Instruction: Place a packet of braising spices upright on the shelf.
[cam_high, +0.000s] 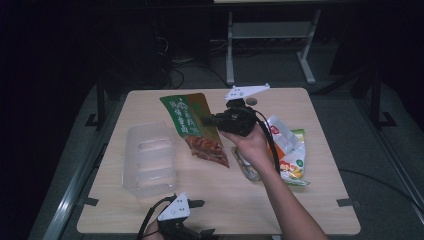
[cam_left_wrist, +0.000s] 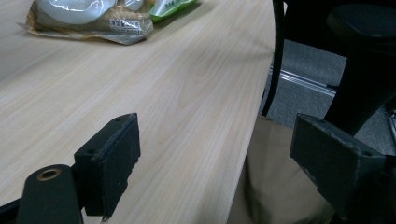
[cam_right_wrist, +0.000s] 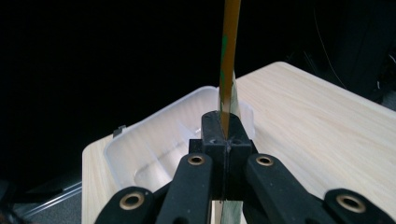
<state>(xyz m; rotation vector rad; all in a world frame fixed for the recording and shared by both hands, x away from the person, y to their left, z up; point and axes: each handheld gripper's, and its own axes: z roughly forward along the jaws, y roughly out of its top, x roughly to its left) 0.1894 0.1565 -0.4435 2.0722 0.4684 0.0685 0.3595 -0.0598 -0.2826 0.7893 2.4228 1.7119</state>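
Left claw (cam_high: 200, 218) idles open near table (cam_high: 310, 200) edge; right claw (cam_high: 206, 120) pinches green snack pouch (cam_high: 192, 125) by its edge, w/ clear tray (cam_high: 149, 157) close. Pouch could slip or swing wide.

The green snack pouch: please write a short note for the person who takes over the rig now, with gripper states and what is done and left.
Right gripper: shut on the green snack pouch, gripping its edge and holding it above the table.
Left gripper: open, holding nothing, at the near table edge.
Clear plastic bin: on the table's left part, nothing visible inside.
Two other snack packets: lying on the table to the right.
Done: pouch picked up.
Left, probably: put the pouch into the bin, then the other packets.
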